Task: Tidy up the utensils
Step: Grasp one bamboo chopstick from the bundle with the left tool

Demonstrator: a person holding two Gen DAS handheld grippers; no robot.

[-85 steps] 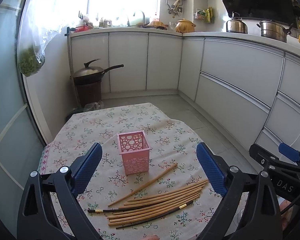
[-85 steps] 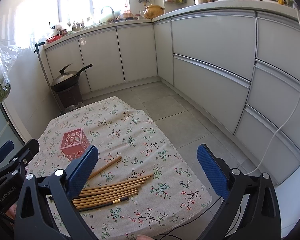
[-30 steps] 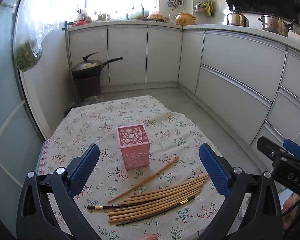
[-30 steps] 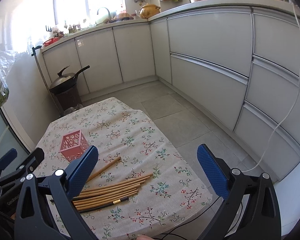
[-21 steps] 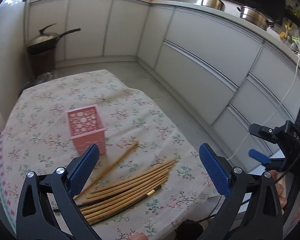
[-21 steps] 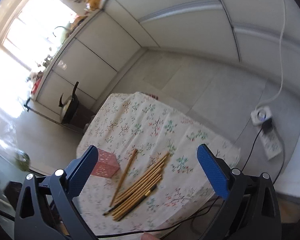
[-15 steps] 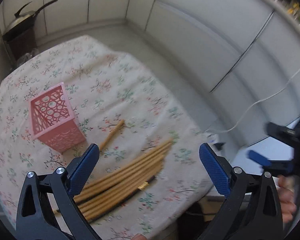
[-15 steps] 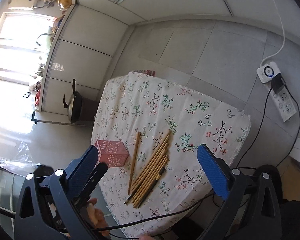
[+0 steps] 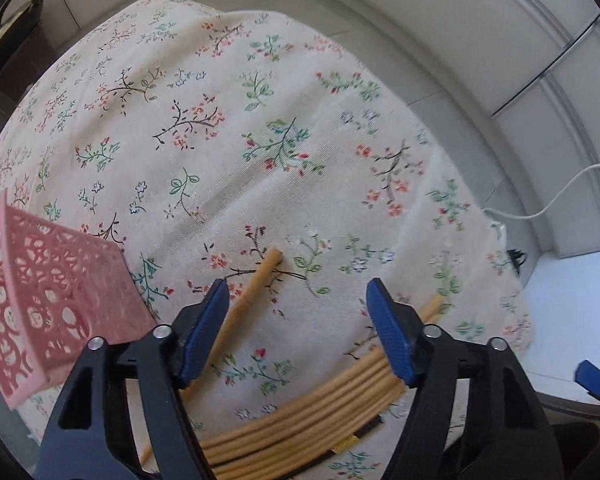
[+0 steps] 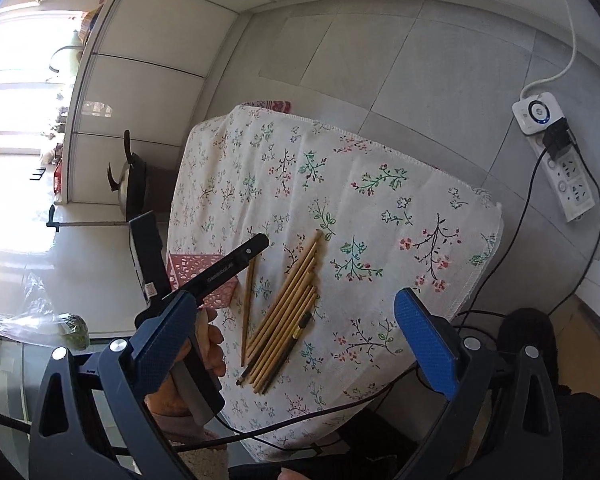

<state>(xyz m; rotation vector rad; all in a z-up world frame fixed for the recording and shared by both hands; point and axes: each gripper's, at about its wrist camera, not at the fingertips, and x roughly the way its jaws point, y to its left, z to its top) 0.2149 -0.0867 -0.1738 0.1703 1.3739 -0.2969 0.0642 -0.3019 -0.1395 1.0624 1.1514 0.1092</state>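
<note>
Closing over the table's near edge, left gripper (image 9: 296, 332) holds nothing; centre its jaws on the lone chopstick (image 9: 256, 280). Right gripper (image 10: 288, 344) hangs wide open, empty.

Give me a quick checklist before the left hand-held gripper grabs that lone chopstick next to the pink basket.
1. Lone chopstick lies apart from the bundle: ok.
2. Left hand-held gripper holds nothing, its jaws closing: ok.
3. Lone chopstick centred between the jaws: not ok, it passes under the left finger.
4. Pink basket upright with its open top free: ok.
5. Right hand-held gripper open, empty and clear of the chopsticks: ok.
6. Tablecloth flat under the chopstick: cannot tell, shallow folds show nearby.
</note>
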